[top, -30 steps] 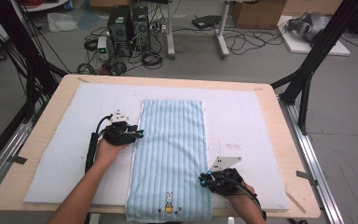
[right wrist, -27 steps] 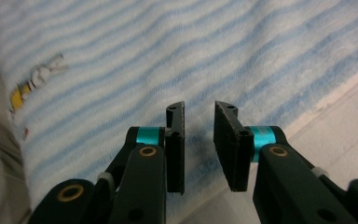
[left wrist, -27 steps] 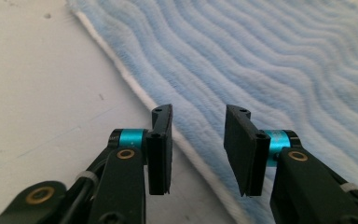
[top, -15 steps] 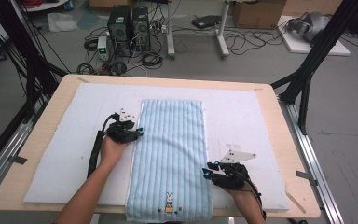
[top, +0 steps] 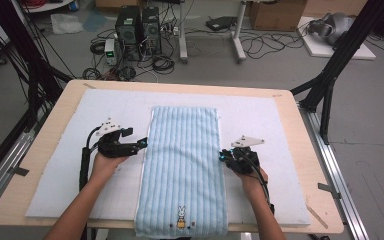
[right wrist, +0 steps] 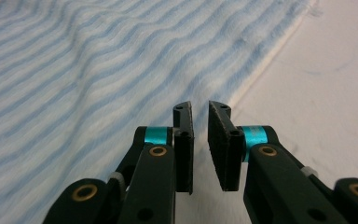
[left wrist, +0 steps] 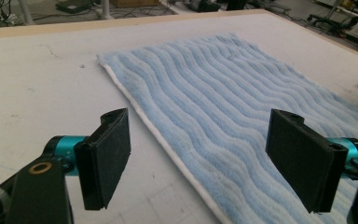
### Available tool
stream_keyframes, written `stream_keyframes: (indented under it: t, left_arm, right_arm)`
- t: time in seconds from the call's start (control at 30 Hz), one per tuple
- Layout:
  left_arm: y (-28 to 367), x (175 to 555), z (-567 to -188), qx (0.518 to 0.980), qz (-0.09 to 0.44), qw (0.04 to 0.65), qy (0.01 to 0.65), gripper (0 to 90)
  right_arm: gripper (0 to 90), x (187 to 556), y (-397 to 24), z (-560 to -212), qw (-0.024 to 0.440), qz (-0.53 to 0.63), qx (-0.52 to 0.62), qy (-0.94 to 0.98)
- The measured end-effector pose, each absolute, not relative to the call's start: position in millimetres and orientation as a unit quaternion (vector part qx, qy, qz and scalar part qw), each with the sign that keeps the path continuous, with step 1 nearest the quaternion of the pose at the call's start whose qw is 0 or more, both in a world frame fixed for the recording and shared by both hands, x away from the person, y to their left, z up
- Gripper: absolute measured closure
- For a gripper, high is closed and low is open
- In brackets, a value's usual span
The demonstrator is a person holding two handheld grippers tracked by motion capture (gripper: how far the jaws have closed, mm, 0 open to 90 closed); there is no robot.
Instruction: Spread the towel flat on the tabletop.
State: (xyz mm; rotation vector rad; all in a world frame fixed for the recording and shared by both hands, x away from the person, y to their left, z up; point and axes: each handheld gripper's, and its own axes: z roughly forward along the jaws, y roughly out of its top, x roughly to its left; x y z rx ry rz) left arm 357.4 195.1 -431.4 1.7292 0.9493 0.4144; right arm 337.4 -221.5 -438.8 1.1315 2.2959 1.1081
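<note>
The left gripper (top: 141,144) stands with its jaws spread wide and nothing between them; they have just been opening. In the left gripper view its two black pads (left wrist: 106,156) straddle the towel's white-trimmed long edge, one over the bare mat, the other over the blue pile, and neither presses on the cloth. The right gripper (top: 224,157) has its jaws drawn nearly together, having just been closing. The right gripper view shows a narrow gap between its pads (right wrist: 223,140) with no fabric in it, and the tips hover at the towel's other long edge.

The blue striped towel (top: 182,165) lies flat and full length down the middle of the white mat (top: 55,165) on the wooden table (top: 300,150). Its far short edge stops short of the mat's far edge, and its near end, with the small rabbit motif (top: 181,224), hangs over the table's near edge. No fold shows anywhere in it.

By my reading the work is at its start: the towel is spread and smoothed, the grippers sit at mid-length on opposite long edges, and neither has taken hold. Seizing an edge and making a first fold appears to be all still ahead.
</note>
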Motion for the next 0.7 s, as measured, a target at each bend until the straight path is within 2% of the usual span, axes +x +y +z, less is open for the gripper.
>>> stream_keyframes:
  t: [0.17,0.27,0.43,0.5,0.6,0.7]
  left_arm:
    - [196,355,-433,0.726,0.177,0.539,0.388,22.1]
    - [198,356,-432,0.72,0.177,0.545,0.39,22.1]
    - [200,355,-431,0.72,0.165,0.552,0.388,22.1]
    - [200,353,-429,0.719,0.159,0.558,0.383,22.1]
    - [200,352,-429,0.72,0.156,0.557,0.384,19.4]
    - [203,352,-429,0.719,0.155,0.559,0.382,19.0]
  right_arm:
    - [80.9,355,-214,-448,0.159,0.381,0.399,0.818]
    - [81.6,356,-217,-446,0.18,0.36,0.405,0.821]
    - [71.1,351,-230,-439,0.157,0.402,0.416,0.8]
    - [63.4,343,-237,-429,0.172,0.414,0.412,0.793]
    - [43.9,335,-248,-420,0.196,0.411,0.422,0.784]
    - [27.6,330,-259,-419,0.199,0.41,0.432,0.778]
